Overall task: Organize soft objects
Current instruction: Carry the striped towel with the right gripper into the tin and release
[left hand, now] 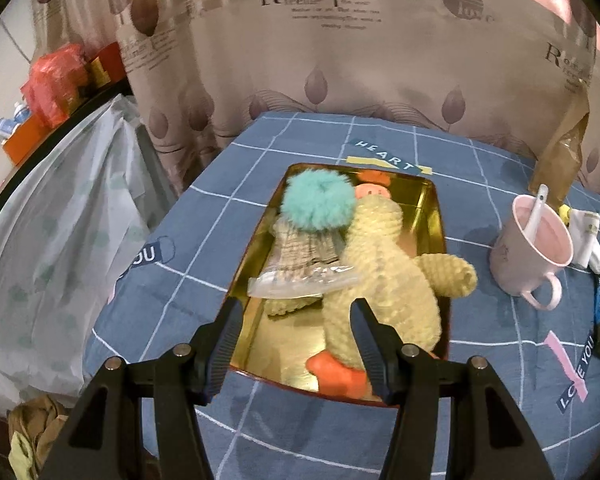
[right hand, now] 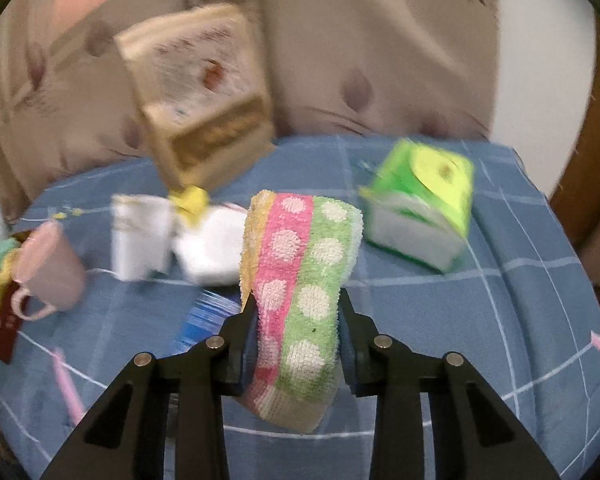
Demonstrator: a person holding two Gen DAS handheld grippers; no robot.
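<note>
A: What does the left gripper [left hand: 296, 322] have?

B: Nothing. Its fingers [left hand: 226, 344] stand wide apart above the near end of the gold tin [left hand: 434, 216], which lies on the blue checked tabletop [left hand: 260, 424]. One finger sits over the tin's near left rim, the other in front of the yellow plush duck [left hand: 384, 280].

A: And inside the tin?

B: The duck lies along the right side, orange feet toward the gripper, one wing hanging over the right rim. A teal pompom [left hand: 318, 204] rests beside its head, over a knitted beige piece [left hand: 304, 246] with a clear plastic wrapper [left hand: 300, 282] across it.

A: What about the right gripper [right hand: 298, 312]?

B: Its fingers [right hand: 352, 344] are drawn narrow and pinch a folded towel [right hand: 300, 280], striped yellow, pink and green with white dots. The towel stands up between them, its top fold curling over, its lower end hanging below the fingers. It looks lifted off the cloth, though the blur makes that hard to say.

A: What is around it?

B: A pink mug [right hand: 52, 272] at the left, white folded items [right hand: 172, 240] behind the towel, a green tissue pack [right hand: 420, 208] to the right, a blue packet [right hand: 204, 316] just beside the left finger. A beige box [right hand: 196, 108] leans against the curtain [right hand: 380, 60] behind.
</note>
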